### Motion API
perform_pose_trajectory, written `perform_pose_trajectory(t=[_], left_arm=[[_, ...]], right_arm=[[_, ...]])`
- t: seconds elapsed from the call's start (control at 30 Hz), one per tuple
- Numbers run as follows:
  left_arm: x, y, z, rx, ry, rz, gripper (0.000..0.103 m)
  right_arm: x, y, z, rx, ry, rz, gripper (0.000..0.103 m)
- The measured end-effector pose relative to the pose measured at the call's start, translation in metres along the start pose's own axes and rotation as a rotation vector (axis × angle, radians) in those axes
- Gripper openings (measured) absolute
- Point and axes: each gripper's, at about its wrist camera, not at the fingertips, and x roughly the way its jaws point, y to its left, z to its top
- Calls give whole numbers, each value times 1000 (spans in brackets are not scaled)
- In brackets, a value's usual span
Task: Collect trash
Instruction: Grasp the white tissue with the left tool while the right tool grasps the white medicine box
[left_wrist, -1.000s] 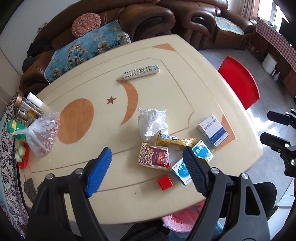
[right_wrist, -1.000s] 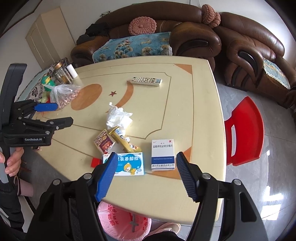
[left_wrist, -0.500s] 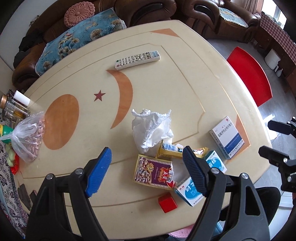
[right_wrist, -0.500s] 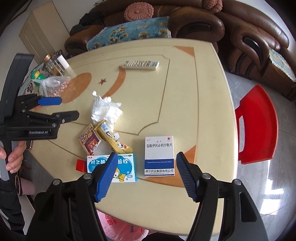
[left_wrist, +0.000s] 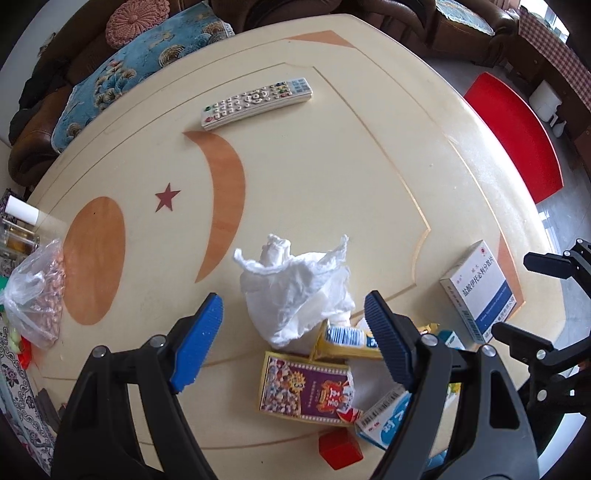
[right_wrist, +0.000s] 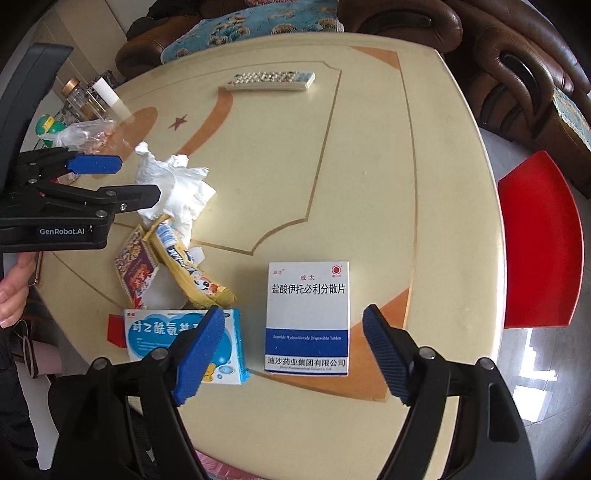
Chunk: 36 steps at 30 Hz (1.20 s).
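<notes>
My left gripper (left_wrist: 291, 339) is spread above the crumpled tissue (left_wrist: 295, 291) on the table (left_wrist: 332, 166); my right gripper (right_wrist: 293, 349) is spread over the white-and-blue box (right_wrist: 307, 317) (printed "Itopride Hydrochloride Dispersible Tablets"). A clear bag (left_wrist: 37, 291) at the table's left edge holds pinkish pieces.

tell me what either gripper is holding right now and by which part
Nothing is held. The left gripper is open above the crumpled tissue; the right gripper is open over the white medicine box.
</notes>
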Motion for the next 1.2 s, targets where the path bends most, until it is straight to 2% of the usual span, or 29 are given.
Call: perform_pose_trajectory(t=[0.17, 0.57, 0.83, 0.97, 1.03, 1.07, 1.1, 1.13, 1.2], left_arm=[[14, -1, 4, 24, 16, -12, 77], [43, 11, 12, -9, 58, -44, 77], [49, 15, 9, -1, 51, -71, 77], [56, 21, 10, -21, 58, -82, 77], [58, 25, 10, -31, 55, -96, 77], [59, 26, 10, -30, 55, -100, 75], [60, 27, 8, -28, 57, -99, 68], [61, 32, 7, -27, 64, -105, 62], [63, 32, 5, -30, 69, -124, 58]], right_arm=[[18, -4, 3, -6, 34, -8, 76], [42, 5, 10, -33, 68, -4, 80], [58, 7, 10, -47, 103, -29, 82], [58, 9, 10, -51, 84, -39, 81], [57, 9, 9, -47, 72, -54, 77], [57, 10, 9, -53, 65, -73, 67], [56, 10, 9, -63, 57, -98, 62], [55, 9, 9, -60, 58, -93, 60], [55, 9, 9, -56, 57, -87, 60]])
